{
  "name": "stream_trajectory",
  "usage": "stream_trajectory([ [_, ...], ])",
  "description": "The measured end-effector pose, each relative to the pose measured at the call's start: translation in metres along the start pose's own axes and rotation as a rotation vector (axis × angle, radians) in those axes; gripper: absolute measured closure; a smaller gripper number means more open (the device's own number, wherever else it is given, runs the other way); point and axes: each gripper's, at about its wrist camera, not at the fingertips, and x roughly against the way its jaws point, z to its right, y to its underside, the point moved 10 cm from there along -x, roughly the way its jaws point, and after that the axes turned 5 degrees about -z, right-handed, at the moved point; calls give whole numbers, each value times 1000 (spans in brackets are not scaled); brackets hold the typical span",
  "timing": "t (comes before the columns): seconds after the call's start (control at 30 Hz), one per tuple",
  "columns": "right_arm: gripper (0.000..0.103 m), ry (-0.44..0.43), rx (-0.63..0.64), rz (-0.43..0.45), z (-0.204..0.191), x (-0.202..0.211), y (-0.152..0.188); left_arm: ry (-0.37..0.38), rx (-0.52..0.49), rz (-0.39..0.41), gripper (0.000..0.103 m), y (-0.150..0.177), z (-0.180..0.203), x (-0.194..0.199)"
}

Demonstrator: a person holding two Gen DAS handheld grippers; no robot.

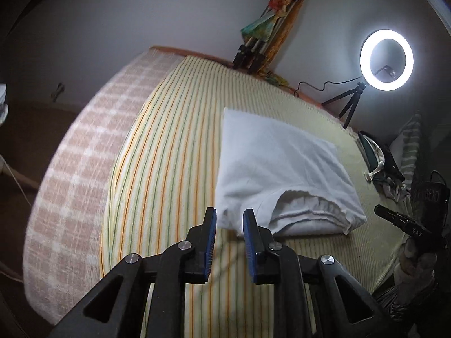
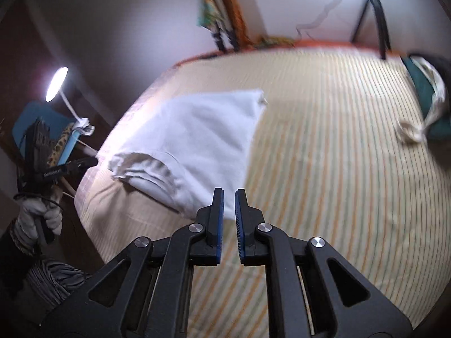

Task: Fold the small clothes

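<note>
Now, left to right:
Checked blanket (image 1: 70,197): hangs over the bed's left side.
Striped sheet (image 1: 169,155): covers the bed.
Left gripper (image 1: 229,219): jaws slightly apart, empty, above the garment's near left corner.
White garment (image 1: 282,163): folded, flat on the sheet, layered hems toward the grippers.
Right gripper (image 2: 229,200): jaws narrowly parted, nothing between them, at the garment's near right edge.
Ring light (image 1: 386,59): lit, at the far right.

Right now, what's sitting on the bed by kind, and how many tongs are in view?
White folded garment: 1
Ring light on tripod: 1
Green and white bundle at the bed's edge: 1
Tongs: 2, left tongs, right tongs
Total: 5
</note>
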Motion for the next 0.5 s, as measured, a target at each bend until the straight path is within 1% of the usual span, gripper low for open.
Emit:
stream_trajectory([
  [0.07, 94, -17, 57, 3, -18, -6, -9, 15, -39, 4, 82, -10, 17, -6],
  [0.1, 94, -11, 85, 1, -24, -12, -11, 20, -55, 4, 82, -14, 25, -12],
  [0.17, 94, 29, 153, -13, -36, -28, -14, 17, -95, -13, 82, -17, 38, -29],
  [0.2, 94, 34, 165, -31, -41, -37, -13, 14, -110, -27, 82, -16, 41, -38],
  [0.27, 94, 17, 165, -79, -49, -53, -7, 24, -131, -65, 82, -10, 46, -56],
  [0.37, 94, -27, 176, -160, -57, -68, 10, 34, -169, -146, 82, 14, 48, -71],
  [0.4, 94, -48, 189, -187, -60, -69, 17, 32, -188, -156, 82, 22, 47, -71],
  [0.43, 94, -66, 212, -210, -65, -68, 24, 32, -209, -150, 81, 27, 46, -67],
  [0.5, 94, -105, 247, -227, -72, -61, 32, 29, -213, -156, 81, 33, 42, -57],
])
